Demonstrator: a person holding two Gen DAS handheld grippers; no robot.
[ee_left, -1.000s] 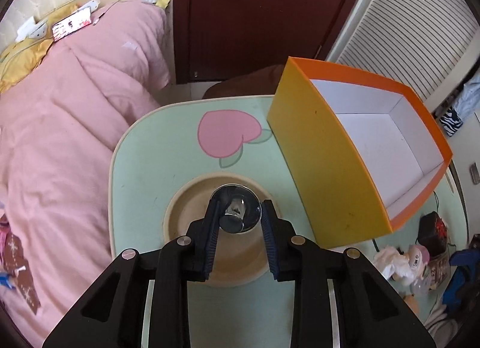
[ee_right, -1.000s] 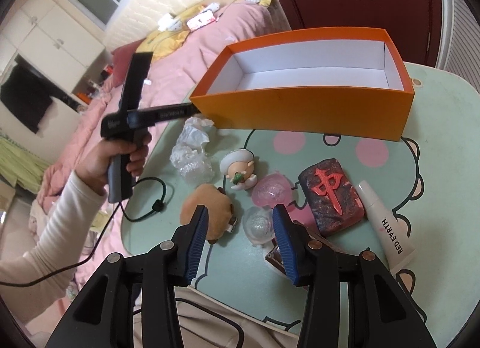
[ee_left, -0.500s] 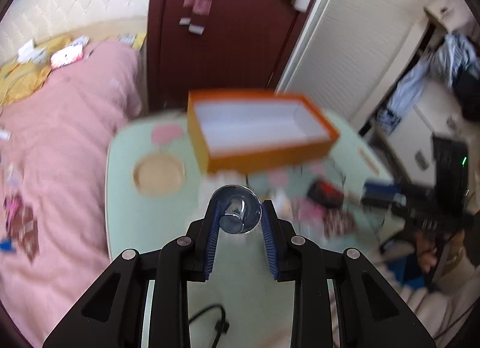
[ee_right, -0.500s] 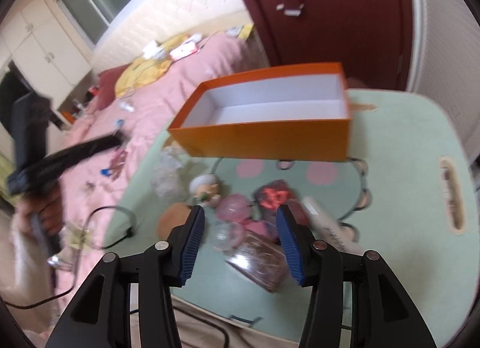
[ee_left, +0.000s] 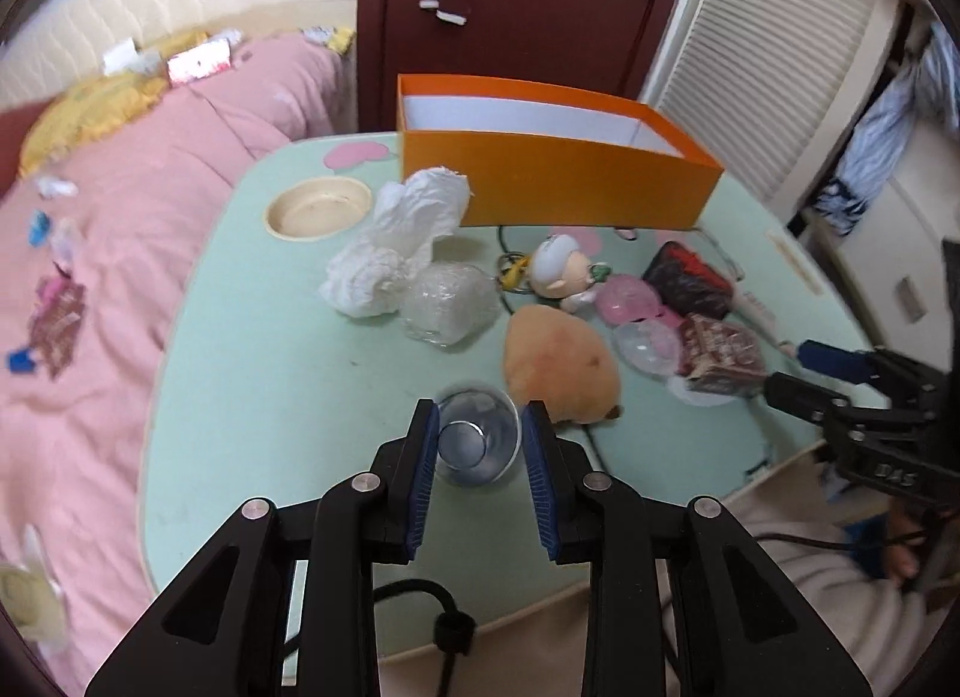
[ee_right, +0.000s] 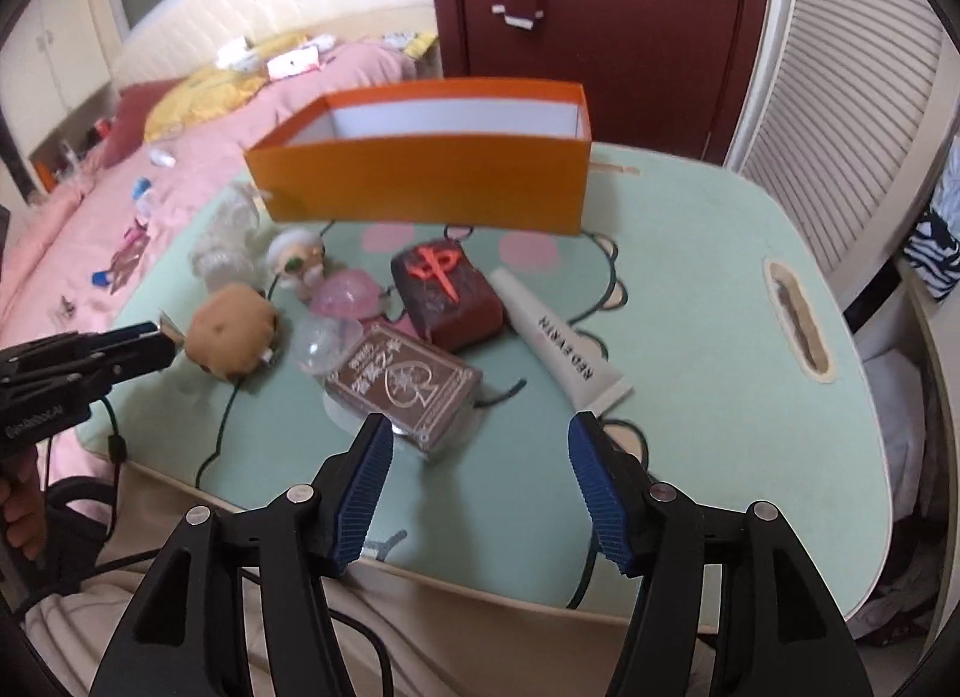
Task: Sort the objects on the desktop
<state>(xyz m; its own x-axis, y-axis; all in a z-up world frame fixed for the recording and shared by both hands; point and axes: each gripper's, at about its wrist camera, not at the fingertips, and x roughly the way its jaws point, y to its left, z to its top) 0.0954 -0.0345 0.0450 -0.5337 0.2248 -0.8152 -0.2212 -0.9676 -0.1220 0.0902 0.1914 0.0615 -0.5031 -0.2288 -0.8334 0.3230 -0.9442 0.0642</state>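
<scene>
The left gripper [ee_left: 479, 445] has its jaws opening around a clear cup [ee_left: 477, 443], apparently letting it go onto the table [ee_left: 270, 373] beside the plush [ee_left: 561, 370]; blur hides whether the pads touch. The right gripper [ee_right: 480, 484], jaws opening and empty, points at the card box [ee_right: 403, 391], likely its next pick. The orange box [ee_right: 420, 187] waits behind.

Both wrist cameras looked steeply down over the table [ee_left: 252, 397] from its near edge. They shared the orange box [ee_left: 558, 187] [ee_right: 420, 187].
</scene>
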